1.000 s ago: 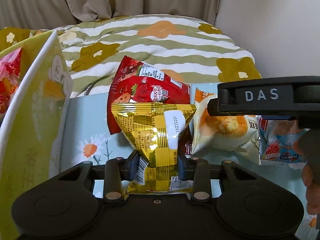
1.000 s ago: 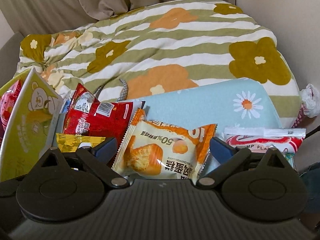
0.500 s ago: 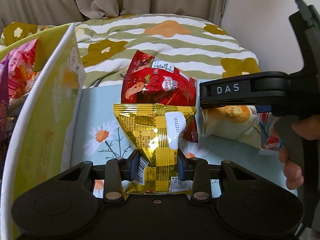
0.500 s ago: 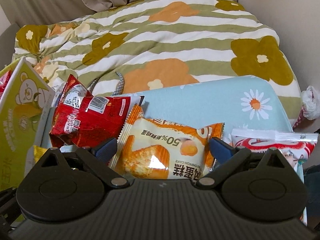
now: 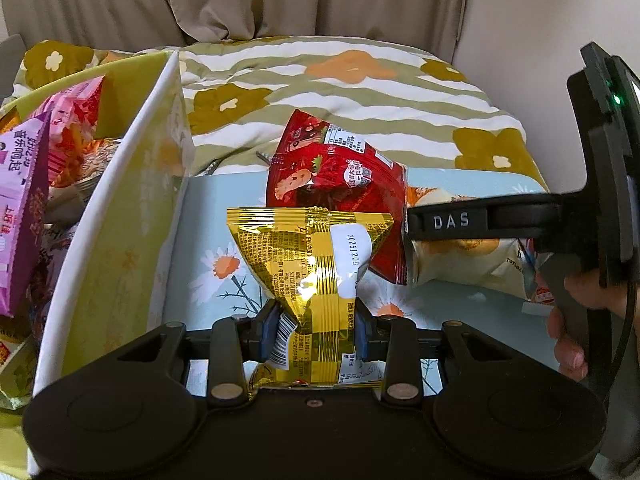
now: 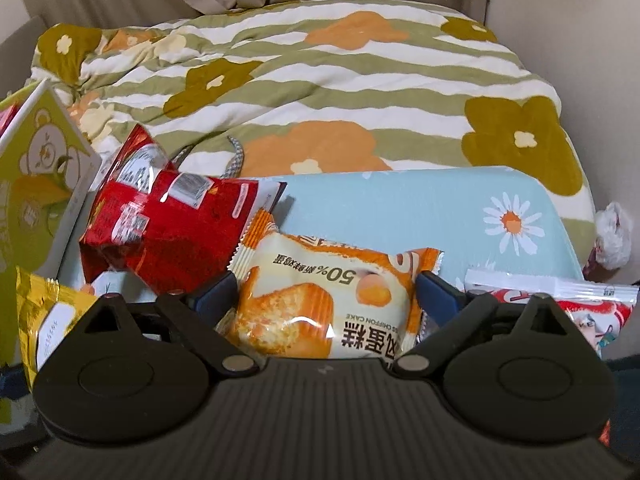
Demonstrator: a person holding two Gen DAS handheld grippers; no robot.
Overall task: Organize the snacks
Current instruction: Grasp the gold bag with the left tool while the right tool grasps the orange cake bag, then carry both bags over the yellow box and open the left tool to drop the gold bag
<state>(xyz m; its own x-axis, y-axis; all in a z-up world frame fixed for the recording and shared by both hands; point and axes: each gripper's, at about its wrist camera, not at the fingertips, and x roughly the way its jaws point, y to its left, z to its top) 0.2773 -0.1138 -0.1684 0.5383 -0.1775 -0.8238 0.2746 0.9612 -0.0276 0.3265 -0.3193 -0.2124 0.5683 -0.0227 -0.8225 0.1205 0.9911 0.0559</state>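
Gold snack packet (image 5: pixel 308 264): crinkled foil, mirror-glossy. Red snack bag (image 6: pixel 172 224): shiny plastic film, creased. Chiffon cake wrapper (image 6: pixel 328 300): smooth glossy film. Left claw (image 5: pixel 316 330): matt black plastic, blue pads. Quilt (image 6: pixel 320 80): soft matt cloth. Box wall (image 5: pixel 120 240): matt card.

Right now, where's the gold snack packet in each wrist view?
Left wrist: gold snack packet centre frame, pinched in the left gripper.
Right wrist: only a corner shows at the lower left edge.
Shared landmark: red snack bag, just behind it in both.
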